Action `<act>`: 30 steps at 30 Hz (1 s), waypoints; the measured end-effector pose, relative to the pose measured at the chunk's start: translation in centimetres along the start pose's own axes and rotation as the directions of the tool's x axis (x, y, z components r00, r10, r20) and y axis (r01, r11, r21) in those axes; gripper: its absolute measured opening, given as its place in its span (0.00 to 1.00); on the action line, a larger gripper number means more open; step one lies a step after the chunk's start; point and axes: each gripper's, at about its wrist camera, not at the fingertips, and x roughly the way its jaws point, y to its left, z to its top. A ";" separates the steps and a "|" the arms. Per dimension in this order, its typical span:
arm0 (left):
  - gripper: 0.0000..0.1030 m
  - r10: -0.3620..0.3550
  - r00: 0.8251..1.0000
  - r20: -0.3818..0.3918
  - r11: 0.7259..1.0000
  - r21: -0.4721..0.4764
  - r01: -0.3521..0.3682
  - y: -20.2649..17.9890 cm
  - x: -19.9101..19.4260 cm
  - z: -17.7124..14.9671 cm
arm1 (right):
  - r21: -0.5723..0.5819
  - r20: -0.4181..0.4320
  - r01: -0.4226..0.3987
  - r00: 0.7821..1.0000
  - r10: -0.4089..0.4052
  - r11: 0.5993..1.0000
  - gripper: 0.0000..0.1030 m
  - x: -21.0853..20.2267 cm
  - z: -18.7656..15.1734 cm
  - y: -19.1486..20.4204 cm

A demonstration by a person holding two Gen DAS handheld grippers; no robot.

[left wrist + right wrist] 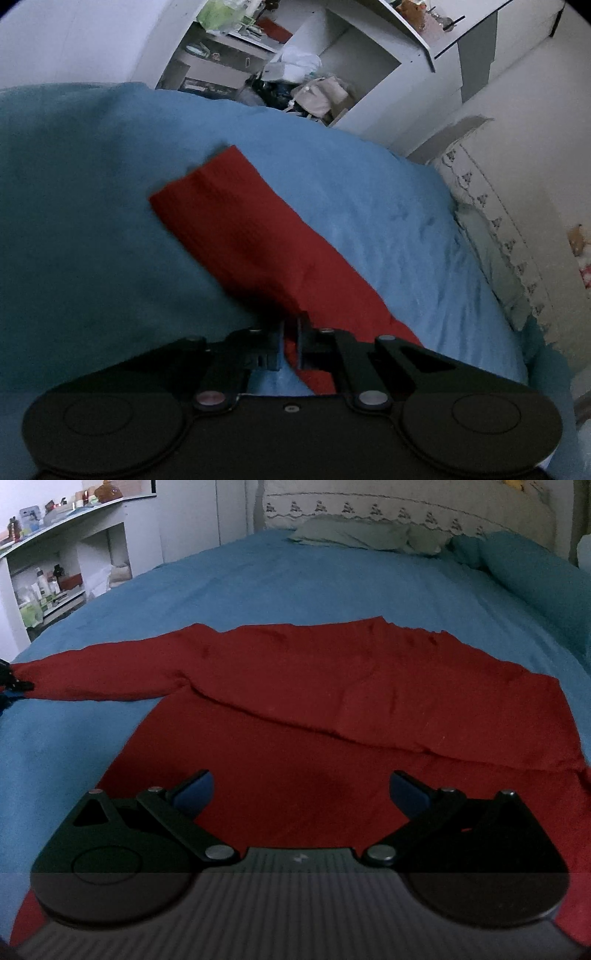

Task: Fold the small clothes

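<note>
Sweater: your red sweater point(332, 686) lies spread on the blue bed point(258, 590), one sleeve stretched out to the left.
Left gripper point(291, 345): fingers pinched tight on that sleeve's cuff.
Right gripper point(301, 794): fingers wide apart, holding nothing, hovering over the body.
Technique: carry the cuff across the chest, keep it taut, lay it flat.

No legible text or labels

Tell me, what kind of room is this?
Most likely a bedroom: a blue bedspread covers a bed with a pillow by the embroidered headboard, and cluttered white shelves stand beside it.
</note>
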 end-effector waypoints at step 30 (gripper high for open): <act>0.06 -0.193 0.854 -0.484 0.625 0.610 0.487 -32.1 1.2 -33.1 | 0.129 0.075 0.170 0.981 -0.180 0.977 1.00 -8.5 -3.9 -17.1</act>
